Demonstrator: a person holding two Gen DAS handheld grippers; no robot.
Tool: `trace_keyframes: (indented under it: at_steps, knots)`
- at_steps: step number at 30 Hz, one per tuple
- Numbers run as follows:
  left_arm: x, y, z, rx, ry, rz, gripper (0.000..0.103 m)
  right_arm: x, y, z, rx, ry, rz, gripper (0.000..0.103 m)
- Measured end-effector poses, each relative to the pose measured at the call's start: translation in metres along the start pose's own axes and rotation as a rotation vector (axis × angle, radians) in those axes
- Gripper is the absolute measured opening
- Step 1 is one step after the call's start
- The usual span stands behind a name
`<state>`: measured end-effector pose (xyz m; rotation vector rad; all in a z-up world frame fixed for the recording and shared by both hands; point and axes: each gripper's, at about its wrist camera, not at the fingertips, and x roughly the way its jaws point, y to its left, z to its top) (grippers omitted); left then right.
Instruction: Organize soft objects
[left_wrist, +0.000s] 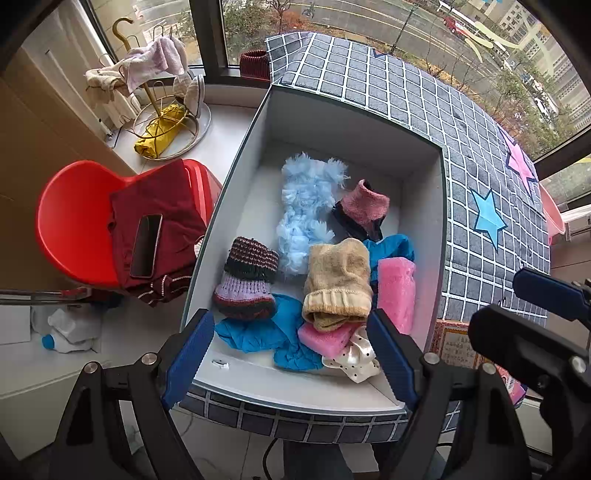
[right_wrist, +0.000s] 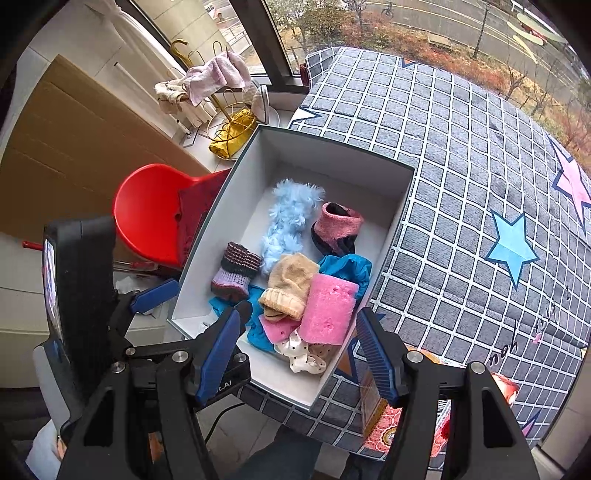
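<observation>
**Soft stuff piled in the white box: notes on grabbing it**

Box (left_wrist: 424, 236) sitting on the checked quilt (left_wrist: 480, 155), holding everything soft: fluffy blue piece (left_wrist: 306, 206) toward the back, pink-cuffed sock (left_wrist: 364, 210) beside it, striped knit hat (left_wrist: 247, 277) on the left, beige beanie (left_wrist: 338, 284) in the middle, pink sponges (left_wrist: 397, 291) to the right and under the beanie, blue cloth (left_wrist: 258, 332) underneath, polka-dot bow (left_wrist: 354, 360) at the near edge.

Left gripper (left_wrist: 291, 354) and right gripper (right_wrist: 299, 350) both spread wide, holding nothing, hovering over the near end of the box.

Probably all featherlight and squishy, nothing breakable. Knits: best pinched at the thick ribbed cuff, less stretch there. Sponges: across the narrow side, expect squash. Blue cloth limp, likely to drag neighbours along. Satin bow looks slippery, so pinch at the knot.

Could fit a finished tidy or a pile waiting for sorting; can't tell.
</observation>
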<state>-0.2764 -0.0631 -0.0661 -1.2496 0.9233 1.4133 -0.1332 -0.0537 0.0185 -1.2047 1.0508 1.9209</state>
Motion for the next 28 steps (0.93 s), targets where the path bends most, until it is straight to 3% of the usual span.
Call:
trace_keyframes:
  at_steps: [22, 28]
  knots:
    - [-0.001, 0.005, -0.011, -0.016, 0.012, -0.006, 0.087, -0.001, 0.003, -0.004, -0.011, 0.017, -0.042, 0.067]
    - [-0.009, 0.009, -0.014, -0.024, -0.045, -0.053, 0.087, 0.000, 0.005, -0.005, -0.008, 0.020, -0.039, 0.067]
